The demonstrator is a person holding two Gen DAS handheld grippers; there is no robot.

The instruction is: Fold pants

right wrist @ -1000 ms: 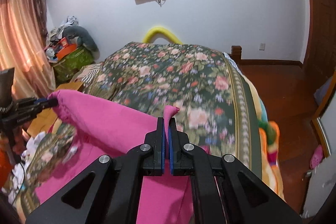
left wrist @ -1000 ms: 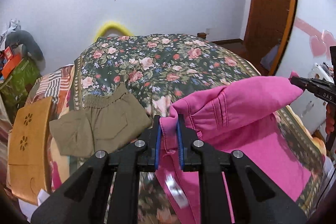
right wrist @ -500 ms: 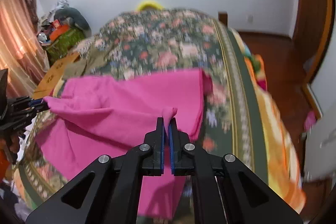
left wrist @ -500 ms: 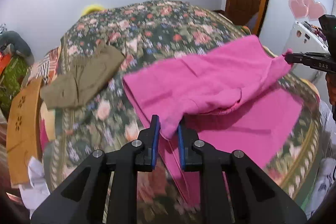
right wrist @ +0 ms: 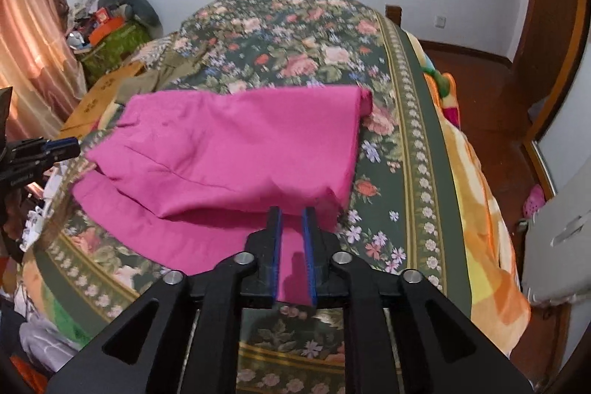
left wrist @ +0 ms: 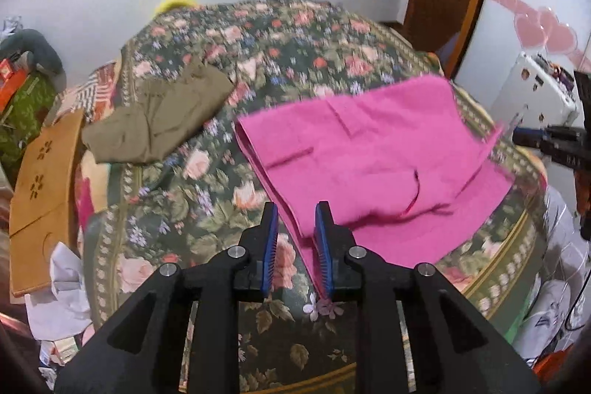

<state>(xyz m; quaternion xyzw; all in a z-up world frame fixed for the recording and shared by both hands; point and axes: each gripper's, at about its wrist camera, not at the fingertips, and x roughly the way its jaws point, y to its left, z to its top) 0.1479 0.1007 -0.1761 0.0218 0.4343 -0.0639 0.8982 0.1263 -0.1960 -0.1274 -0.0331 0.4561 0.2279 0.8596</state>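
Pink pants [left wrist: 373,150] folded on bedspread [left wrist: 207,202]

Left tongs [left wrist: 295,222] parted and holding nothing, right tongs [right wrist: 292,228] likewise parted, both angled downward

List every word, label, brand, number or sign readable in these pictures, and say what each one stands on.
None can be read with certainty.
White lettering on the side of the right gripper, in the left wrist view: blurred, not readable.
White lettering on the side of the left gripper, in the right wrist view: too small to read.
Orange box beside the bed: any print too small to read.
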